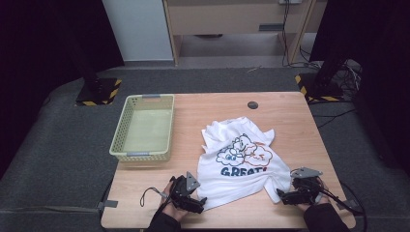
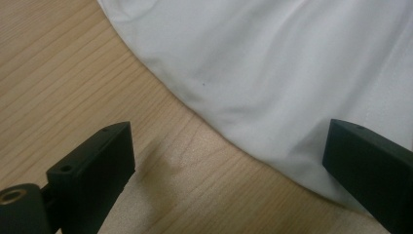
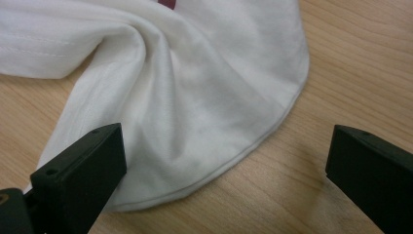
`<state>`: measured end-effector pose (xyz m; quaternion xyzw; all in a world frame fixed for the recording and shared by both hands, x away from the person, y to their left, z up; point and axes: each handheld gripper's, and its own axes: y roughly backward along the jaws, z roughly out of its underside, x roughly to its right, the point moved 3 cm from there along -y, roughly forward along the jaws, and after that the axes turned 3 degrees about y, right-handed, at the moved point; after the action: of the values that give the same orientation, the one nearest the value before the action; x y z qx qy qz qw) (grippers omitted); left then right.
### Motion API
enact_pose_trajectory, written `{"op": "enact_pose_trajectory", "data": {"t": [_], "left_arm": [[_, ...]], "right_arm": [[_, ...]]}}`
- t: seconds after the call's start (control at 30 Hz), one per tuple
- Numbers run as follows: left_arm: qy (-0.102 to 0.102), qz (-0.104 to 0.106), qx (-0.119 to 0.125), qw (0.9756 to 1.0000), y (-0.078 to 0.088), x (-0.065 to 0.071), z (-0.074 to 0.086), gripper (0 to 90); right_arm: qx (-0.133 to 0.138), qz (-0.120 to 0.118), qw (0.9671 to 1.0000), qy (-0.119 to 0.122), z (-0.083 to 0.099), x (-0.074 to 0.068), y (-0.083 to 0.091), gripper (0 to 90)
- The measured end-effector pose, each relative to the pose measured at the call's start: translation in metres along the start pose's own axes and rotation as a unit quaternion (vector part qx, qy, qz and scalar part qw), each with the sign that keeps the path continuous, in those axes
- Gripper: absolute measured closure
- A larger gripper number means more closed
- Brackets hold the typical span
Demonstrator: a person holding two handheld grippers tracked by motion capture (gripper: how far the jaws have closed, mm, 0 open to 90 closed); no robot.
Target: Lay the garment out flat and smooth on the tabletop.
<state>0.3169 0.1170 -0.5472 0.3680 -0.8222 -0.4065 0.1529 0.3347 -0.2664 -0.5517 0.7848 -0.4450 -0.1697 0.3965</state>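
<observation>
A white T-shirt (image 1: 239,162) with a cartoon print and blue lettering lies crumpled on the wooden table (image 1: 285,116). My left gripper (image 1: 196,202) sits at the shirt's near-left hem, open. In the left gripper view the white cloth (image 2: 272,63) lies ahead, its edge running between the spread jaws (image 2: 229,161). My right gripper (image 1: 285,197) rests at the shirt's near-right corner, also open. In the right gripper view a twisted fold of the shirt (image 3: 185,97) with a curved hem lies between the wide jaws (image 3: 224,165), nothing gripped.
A pale yellow plastic basket (image 1: 121,137) stands at the table's left, with nothing in it. A small dark round hole (image 1: 253,105) sits near the table's far edge. Black stands with striped bases (image 1: 99,92) stand on the floor beyond the table.
</observation>
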Motion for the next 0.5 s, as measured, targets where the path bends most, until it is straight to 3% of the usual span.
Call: {"op": "enact_pose_trajectory", "data": {"t": [0.5], "left_arm": [[0.011, 0.011, -0.007, 0.9998, 0.006, -0.004, 0.008, 4.4]], "right_arm": [[-0.011, 0.003, 0.9999, -0.011, 0.014, 0.008, 0.011, 0.9]]}}
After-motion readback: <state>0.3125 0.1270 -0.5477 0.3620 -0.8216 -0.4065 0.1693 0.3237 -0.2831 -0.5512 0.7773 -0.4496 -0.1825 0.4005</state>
